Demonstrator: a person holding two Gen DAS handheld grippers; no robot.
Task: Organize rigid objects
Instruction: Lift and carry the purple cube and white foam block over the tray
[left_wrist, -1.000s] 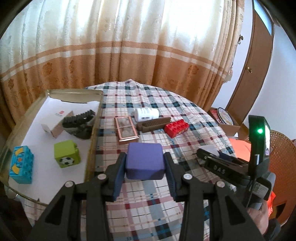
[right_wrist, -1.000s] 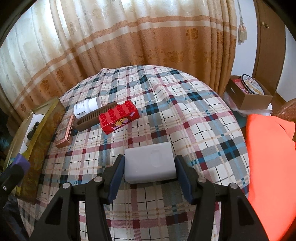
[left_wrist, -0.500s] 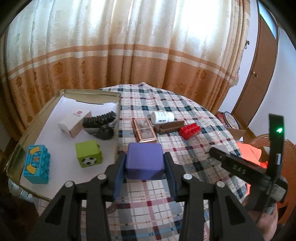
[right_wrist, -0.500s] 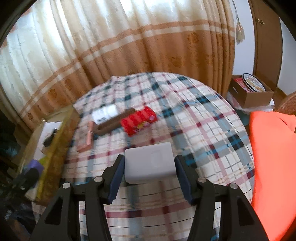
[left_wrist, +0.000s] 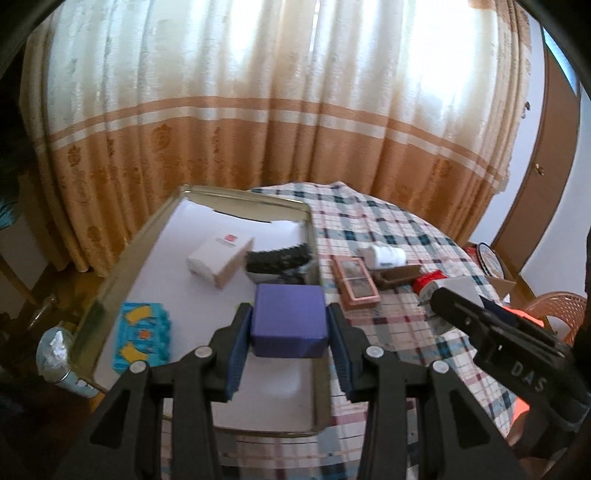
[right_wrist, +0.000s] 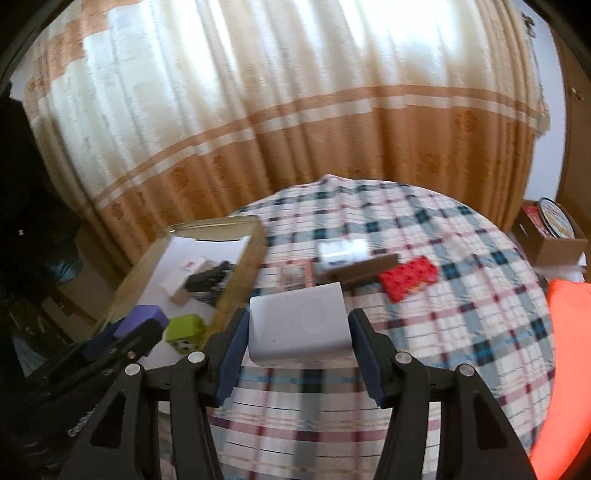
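Observation:
My left gripper (left_wrist: 290, 334) is shut on a purple cube (left_wrist: 290, 317), held above the near part of the gold-rimmed, white-lined tray (left_wrist: 123, 258). In the tray lie a blue brick (left_wrist: 142, 336), a white box (left_wrist: 219, 260) and a black comb (left_wrist: 277, 258). My right gripper (right_wrist: 299, 338) is shut on a white rectangular box (right_wrist: 299, 325), over the plaid tablecloth just right of the tray (right_wrist: 236, 284). A green football cube (right_wrist: 184, 330) sits in the tray. On the cloth lie a red brick (right_wrist: 408, 277), a brown comb (right_wrist: 358, 271), a white bottle (right_wrist: 341, 249) and a pink case (left_wrist: 354, 282).
A tall curtain (left_wrist: 277, 129) hangs behind the round table. A cardboard box (right_wrist: 554, 236) stands on the floor at the right, and an orange cloth (right_wrist: 565, 369) lies at the table's right edge. A wicker chair (left_wrist: 554, 306) is at the far right.
Both grippers have travelled left toward the tray and risen a little, each keeping its block. The purple cube has passed from over the cloth to over the tray.

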